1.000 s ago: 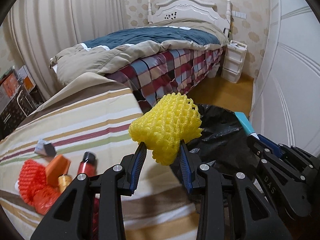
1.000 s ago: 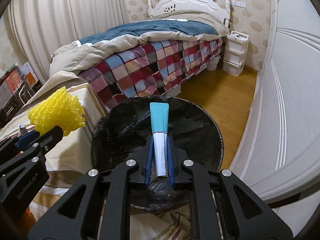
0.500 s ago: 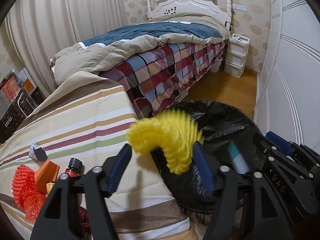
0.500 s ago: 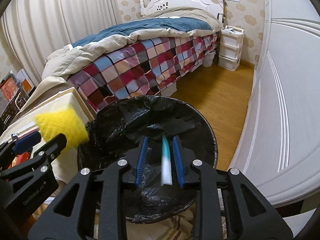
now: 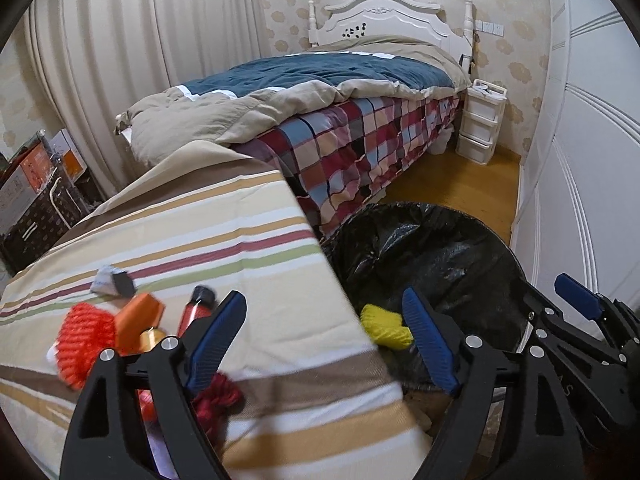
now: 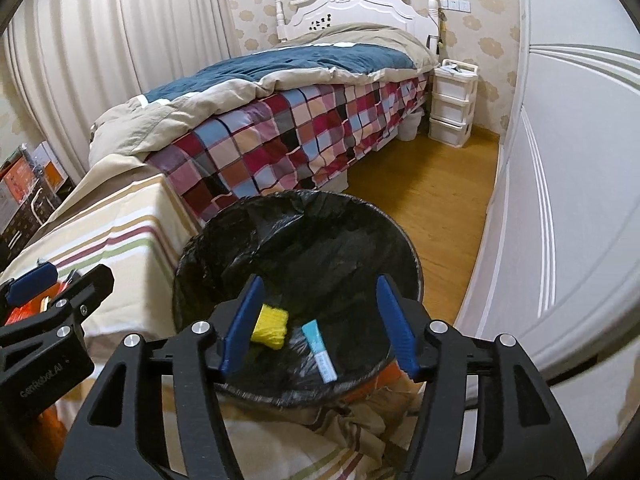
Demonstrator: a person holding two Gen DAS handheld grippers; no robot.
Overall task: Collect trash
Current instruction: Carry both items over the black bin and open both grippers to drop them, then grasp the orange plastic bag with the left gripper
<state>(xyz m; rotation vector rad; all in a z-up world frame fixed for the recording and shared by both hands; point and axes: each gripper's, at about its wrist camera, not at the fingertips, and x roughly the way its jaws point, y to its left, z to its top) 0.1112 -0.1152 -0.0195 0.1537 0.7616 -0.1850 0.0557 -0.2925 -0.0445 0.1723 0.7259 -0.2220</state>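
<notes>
Trash bin (image 6: 400, 240), lined with a black bag (image 5: 440, 248), sits on the floor just beside the striped bedspread (image 5: 240, 240), under both grippers. Nearest the right wrist camera, right gripper (image 6: 318, 322) hangs over the bin mouth, jaws opening, nothing between the pads. Down inside the bag, seen through that gap, yellow foam net (image 6: 270, 326) lies beside a teal-and-white wrapper (image 6: 320, 350), the two close but apart. Left gripper (image 5: 326, 344) straddles the edge where bedspread meets bin, jaws opening too, gripping nothing; the same yellow net (image 5: 386, 326) shows below, between its blue pads (image 5: 430, 344) but clear of them. On the bedspread to the left, bunched together: red foam net (image 5: 82, 340), orange box (image 5: 138, 320), small red bottle with a black cap (image 5: 196, 308), and, a little farther, a grey-and-black scrap (image 5: 112, 282). Farther off, bed with checked cover (image 6: 300, 136) and blue-and-beige quilt (image 5: 320, 76); beyond, white headboard (image 6: 344, 0), white drawer unit (image 6: 454, 100), curtains (image 5: 160, 40).
</notes>
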